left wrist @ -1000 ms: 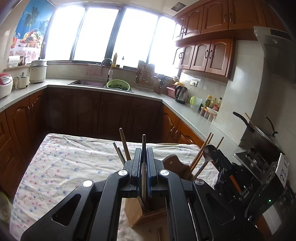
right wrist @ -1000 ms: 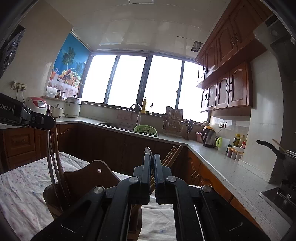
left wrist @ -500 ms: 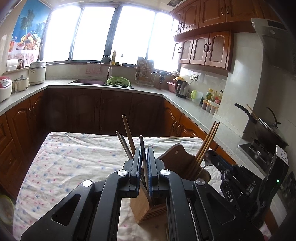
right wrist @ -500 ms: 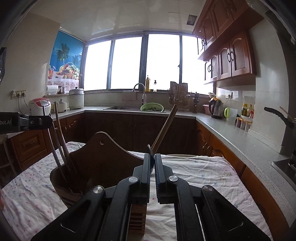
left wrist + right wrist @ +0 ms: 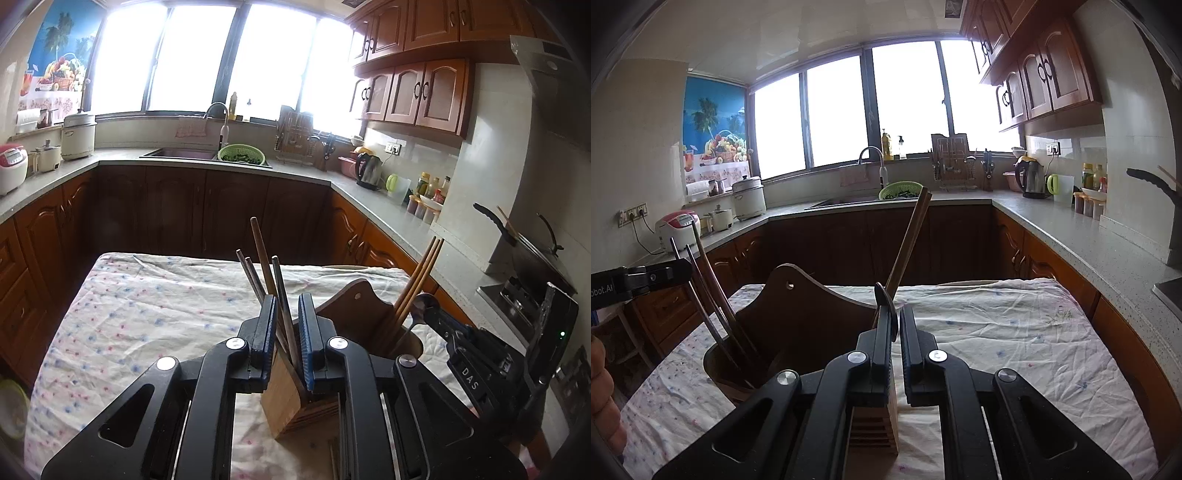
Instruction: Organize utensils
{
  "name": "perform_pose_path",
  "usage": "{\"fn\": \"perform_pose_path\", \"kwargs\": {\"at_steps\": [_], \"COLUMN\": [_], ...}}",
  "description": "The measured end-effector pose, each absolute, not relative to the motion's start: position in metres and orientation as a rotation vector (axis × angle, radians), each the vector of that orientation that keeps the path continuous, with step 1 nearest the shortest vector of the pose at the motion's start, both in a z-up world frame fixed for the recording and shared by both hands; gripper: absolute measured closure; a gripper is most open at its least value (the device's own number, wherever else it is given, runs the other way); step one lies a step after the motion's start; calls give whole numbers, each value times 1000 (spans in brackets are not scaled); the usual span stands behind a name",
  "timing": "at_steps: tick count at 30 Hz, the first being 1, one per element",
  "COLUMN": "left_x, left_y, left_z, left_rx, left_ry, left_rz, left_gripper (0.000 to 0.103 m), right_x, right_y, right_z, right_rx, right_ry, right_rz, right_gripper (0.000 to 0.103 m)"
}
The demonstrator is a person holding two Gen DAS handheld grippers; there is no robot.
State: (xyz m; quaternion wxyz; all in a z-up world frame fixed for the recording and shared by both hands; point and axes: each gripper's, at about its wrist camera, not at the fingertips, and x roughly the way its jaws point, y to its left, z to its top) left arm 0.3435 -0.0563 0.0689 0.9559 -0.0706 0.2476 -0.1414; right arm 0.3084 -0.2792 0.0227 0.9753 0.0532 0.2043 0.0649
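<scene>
Now left gripper (image 5: pixel 287 325) just opened, loose round a metal stick (image 5: pixel 284 295) in the wooden holder (image 5: pixel 284 398); right gripper (image 5: pixel 897 325) barely parted, grasping nothing; spoon (image 5: pixel 423 306) w/ chopsticks (image 5: pixel 417 280) alongside.

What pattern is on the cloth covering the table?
White tablecloth scattered with small pink and blue flecks, wrinkled all over; the left wrist view shows it best.

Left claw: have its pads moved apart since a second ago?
Yes. The left claw has just been opening: its pads were clamped on the dark utensil and now stand clear of it, above the holder.
</scene>
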Motion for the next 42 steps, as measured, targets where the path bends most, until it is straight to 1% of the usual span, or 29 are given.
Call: {"fn": "perform_pose_path", "kwargs": {"at_steps": [1,3,5,12,13,14,15,17,18,19,20,21,22,23,24,27,29,37,42], "left_x": [344,343,342,338,337,336,335,332,330,329,327,325,323,321,319,313,311,294,279], "left_y": [-56,-55,-53,-48,-48,-47,-47,-45,-44,-44,-42,-41,-40,-38,-36,-30,-26,-16,-10], "left_z": [69,67,65,62,62,62,62,62,62,62,62,62,62,61,60,58,57,52,50], "left_rx": [-145,-151,-158,-167,-164,-163,-163,-164,-162,-161,-161,-161,-162,-165,-170,-182,-189,-203,-209], "left_ry": [504,508,511,523,524,524,524,519,518,519,517,515,516,519,521,522,525,539,544], "left_rz": [-285,-283,-278,-267,-263,-261,-257,-249,-243,-235,-229,-224,-218,-212,-207,-200,-195,-185,-175], "left_gripper": [85,80,70,66,64,58,56,44,41,33,26,24,19,13,11,8,5,3,2], "right_x": [309,309,307,298,297,296,296,294,294,293,292,292,291,290,288,284,281,266,248], "right_y": [-280,-282,-284,-291,-292,-292,-293,-294,-294,-294,-293,-293,-293,-293,-292,-290,-288,-287,-287], "right_z": [23,23,23,25,25,26,26,28,28,28,29,29,30,30,31,31,31,35,37], "right_rx": [112,126,141,171,175,179,181,183,186,190,191,191,193,195,198,195,192,205,222], "right_ry": [415,422,423,425,426,426,425,425,427,428,427,426,425,425,425,421,423,427,425], "right_rz": [133,142,149,141,139,137,135,133,135,138,138,138,141,145,149,158,161,162,170], "right_gripper": [93,80,73,66,65,63,62,60,56,54,49,43,41,35,28,21,19,15,11]}}
